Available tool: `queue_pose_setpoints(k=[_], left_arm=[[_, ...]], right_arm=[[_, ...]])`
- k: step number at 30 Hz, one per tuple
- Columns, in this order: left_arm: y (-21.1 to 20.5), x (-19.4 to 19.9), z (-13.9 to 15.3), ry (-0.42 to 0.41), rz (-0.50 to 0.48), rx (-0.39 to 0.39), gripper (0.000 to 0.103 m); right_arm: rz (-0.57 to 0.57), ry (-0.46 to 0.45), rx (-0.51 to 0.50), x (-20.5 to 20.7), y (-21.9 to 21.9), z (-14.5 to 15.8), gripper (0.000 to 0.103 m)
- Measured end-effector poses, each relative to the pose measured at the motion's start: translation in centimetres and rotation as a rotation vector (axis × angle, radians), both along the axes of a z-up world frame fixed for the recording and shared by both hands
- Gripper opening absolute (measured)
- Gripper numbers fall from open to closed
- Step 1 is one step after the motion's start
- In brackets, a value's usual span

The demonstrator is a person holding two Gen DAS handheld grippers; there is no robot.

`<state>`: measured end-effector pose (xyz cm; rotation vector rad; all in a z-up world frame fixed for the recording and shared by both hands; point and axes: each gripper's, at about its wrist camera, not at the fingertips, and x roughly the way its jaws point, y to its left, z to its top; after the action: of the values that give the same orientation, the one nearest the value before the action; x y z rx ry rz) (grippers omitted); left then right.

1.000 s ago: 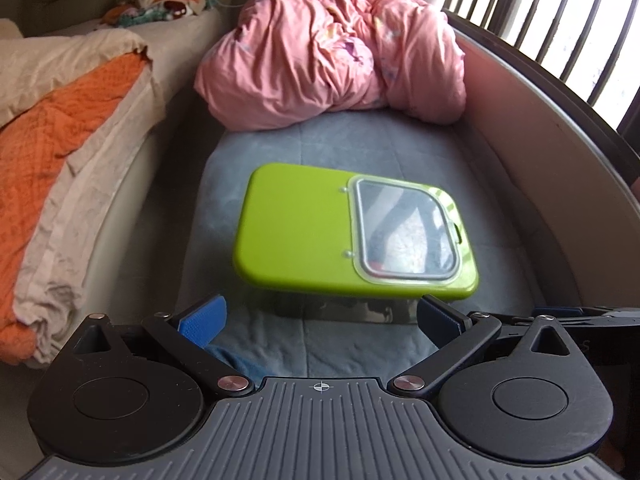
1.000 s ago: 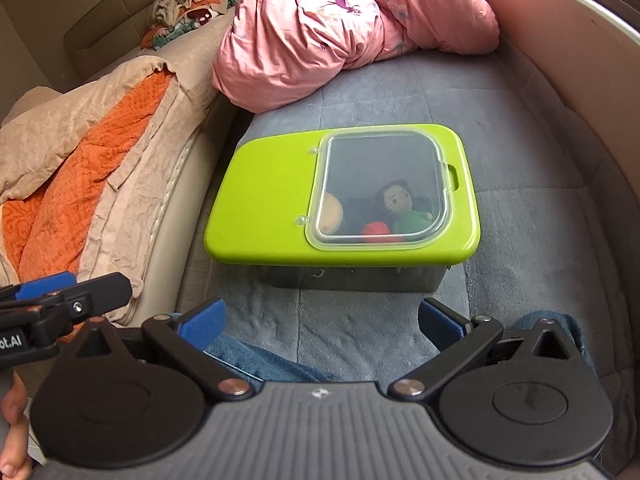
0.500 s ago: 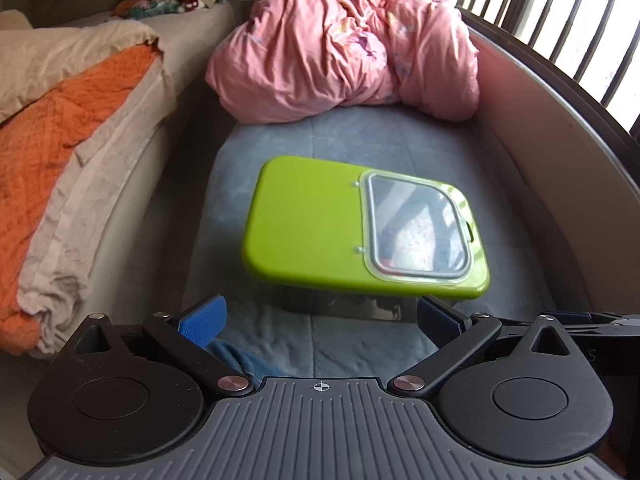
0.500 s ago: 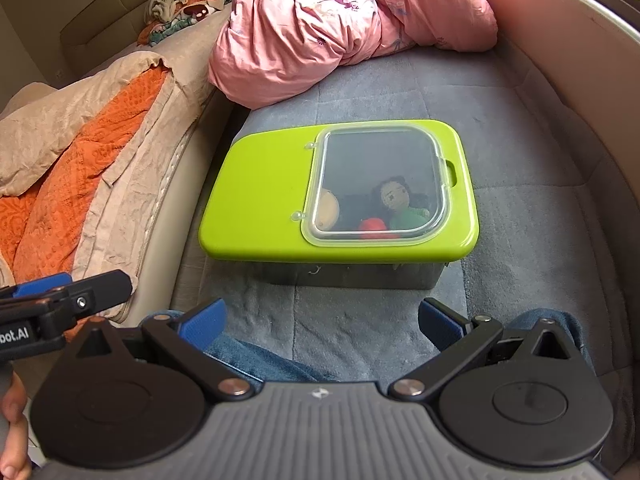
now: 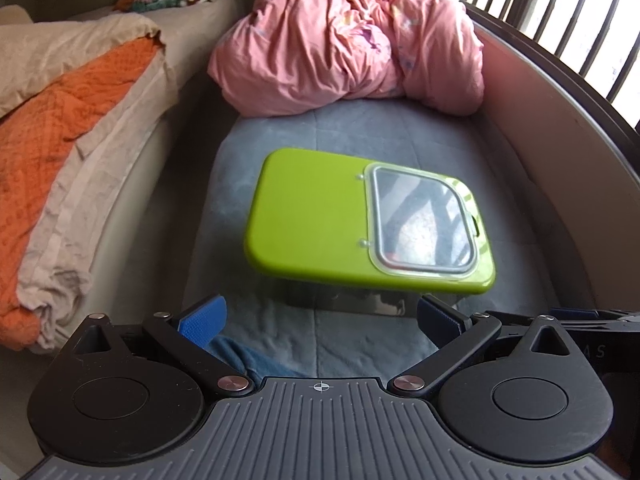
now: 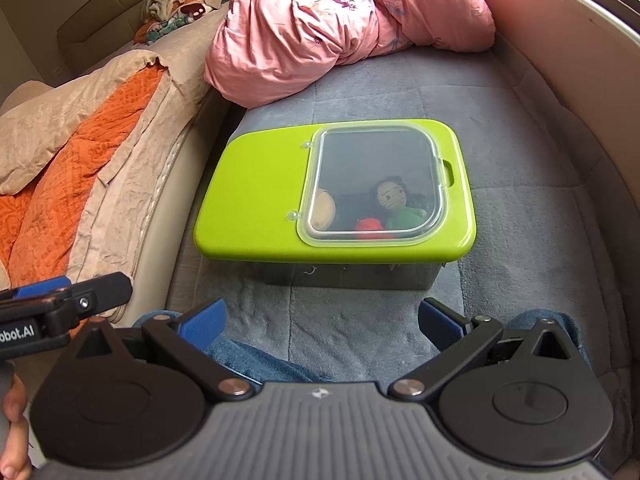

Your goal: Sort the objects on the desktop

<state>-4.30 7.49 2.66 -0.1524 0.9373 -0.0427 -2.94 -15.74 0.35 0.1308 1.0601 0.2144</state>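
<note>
While our left gripper (image 5: 320, 316) and right gripper (image 6: 320, 316) hover spread apart and empty, the green-lidded storage box (image 6: 280, 200) sits closed mid-cushion on the grey sofa seat (image 6: 520, 208), toys visible through its clear hatch (image 6: 376, 188).

Grey padded mat (image 5: 360, 136) is covering the seat. Pink duvet (image 5: 348, 36) is lying bunched at the mat's far end. Left of the mat, orange-and-beige blanket (image 6: 84, 168) is draping over a beige cushion. Right of it, curved beige wall (image 5: 560, 136) is rising to window bars (image 5: 560, 8), daylight coming through.
</note>
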Motion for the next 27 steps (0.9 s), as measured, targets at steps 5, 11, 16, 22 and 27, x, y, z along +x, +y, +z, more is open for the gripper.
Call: queue_pose_setpoints(k=[5, 11, 16, 22, 27], left_arm=[[-0.16, 0.02, -0.32, 0.011, -0.007, -0.006, 0.103], [-0.05, 0.07, -0.44, 0.016, -0.007, -0.012, 0.103], [0.01, 0.1, -0.51, 0.019, -0.007, -0.013, 0.103], [-0.07, 0.05, -0.52, 0.015, -0.007, -0.012, 0.103], [-0.08, 0.04, -0.59, 0.012, -0.001, -0.01, 0.103]], right_arm=[[0.0, 0.009, -0.001, 0.15, -0.1, -0.21, 0.103], [-0.001, 0.013, 0.001, 0.23, -0.15, -0.33, 0.103], [0.002, 0.009, -0.004, 0.21, -0.1, -0.22, 0.103], [0.006, 0.008, -0.007, 0.16, -0.02, -0.21, 0.103], [0.012, 0.008, -0.008, 0.62, -0.48, -0.34, 0.103]])
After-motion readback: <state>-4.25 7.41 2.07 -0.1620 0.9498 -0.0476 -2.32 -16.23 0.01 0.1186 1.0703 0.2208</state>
